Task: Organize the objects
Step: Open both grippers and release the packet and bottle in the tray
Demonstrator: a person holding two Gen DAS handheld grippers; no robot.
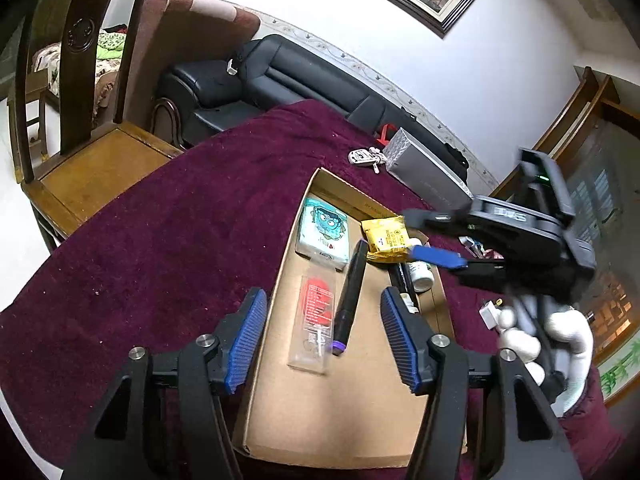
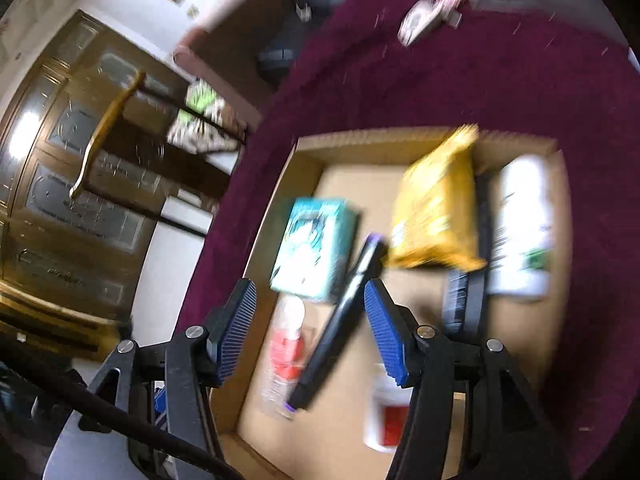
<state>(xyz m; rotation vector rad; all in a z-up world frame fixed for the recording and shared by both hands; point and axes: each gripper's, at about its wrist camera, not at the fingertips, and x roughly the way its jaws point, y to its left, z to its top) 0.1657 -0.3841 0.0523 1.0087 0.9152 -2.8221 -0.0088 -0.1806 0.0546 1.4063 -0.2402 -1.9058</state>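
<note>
Step in hand: judged to be placing the yellow packet (image 1: 386, 238) into the cardboard box (image 1: 340, 412); the right gripper (image 1: 420, 236) reaches in from the right over the box's far right part.
Doing it well: release only once the packet sits low over bare floor, clear of the black marker (image 1: 351, 298); keep the other gripper out of the way above the near end.
Right gripper: in the left wrist view the fingertips look to be at the packet's right edge; in its own blurred view the pads (image 2: 387, 334) stand apart with nothing pressed between them. Whether it grips the packet, cannot tell.
Left gripper (image 1: 324, 340): released, jaws apart, hovering over the box's near half, holding nothing.
Table: maroon cloth (image 1: 180, 240); box lies on it, long axis running near to far.
Box contents, largest first:
- Teal pack (image 1: 323, 232) with cartoon face: far left, flat.
- Yellow packet: far right of centre, just right of the marker's far tip.
- Black marker: centre, diagonal, purple cap at near end.
- Clear sleeve (image 1: 314, 320) with red print: left of marker, just beside it.
- White bottle (image 1: 420, 274): against right wall.
- Dark slim items along the right wall: too hidden to name.
Outside box: grey box (image 1: 424, 172) and keys (image 1: 366, 156), far on cloth; small white plug (image 1: 489, 314), right.
</note>
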